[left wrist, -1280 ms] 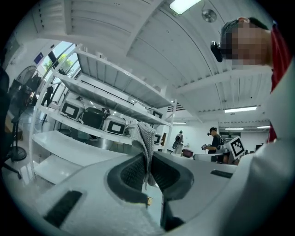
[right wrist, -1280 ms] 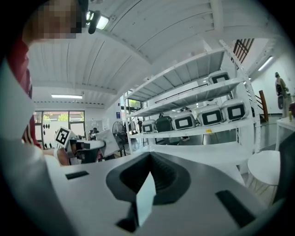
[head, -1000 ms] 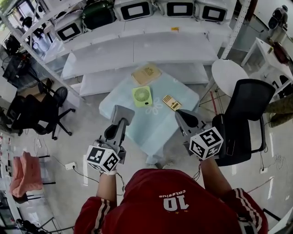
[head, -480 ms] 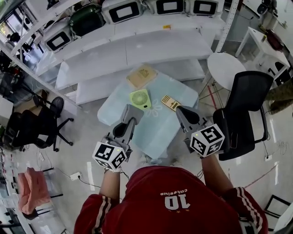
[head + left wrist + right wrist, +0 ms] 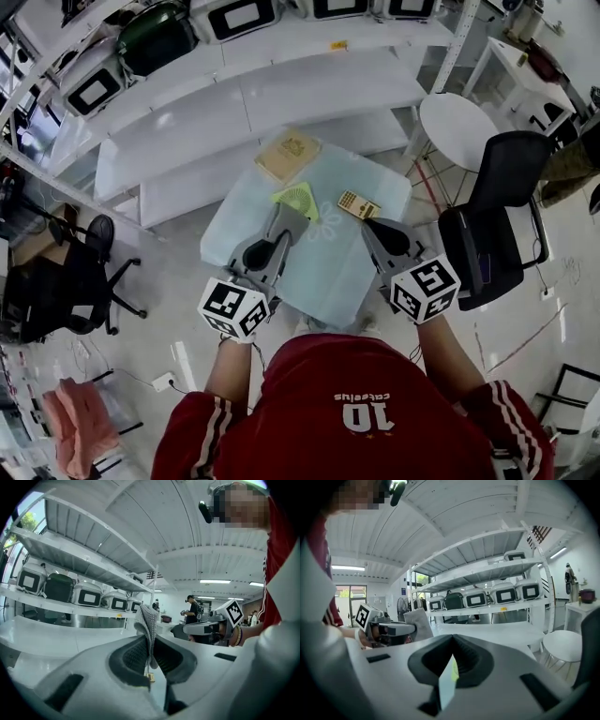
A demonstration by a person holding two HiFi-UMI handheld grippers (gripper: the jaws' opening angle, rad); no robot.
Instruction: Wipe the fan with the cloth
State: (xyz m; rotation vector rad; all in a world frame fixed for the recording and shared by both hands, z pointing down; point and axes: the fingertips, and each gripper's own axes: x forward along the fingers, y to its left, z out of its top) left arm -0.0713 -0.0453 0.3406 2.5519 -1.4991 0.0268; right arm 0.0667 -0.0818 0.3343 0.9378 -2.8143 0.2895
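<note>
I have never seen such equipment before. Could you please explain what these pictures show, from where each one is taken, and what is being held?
There is no robot here. A person in a red shirt holds a two-jaw hand tool, called a gripper, in each hand. The cubes with black-and-white squares are part of these tools.

The head view comes from a camera on the person's head, looking down. Each gripper view comes from a camera riding on that tool, looking along its jaws.

The left gripper is closed on a grey waffle-textured cloth. The right gripper is closed and holds nothing.

Below them is a table with a pale blue cover. On it lie a small green fan, a flat tan box and a small yellow item that I cannot identify.
</note>
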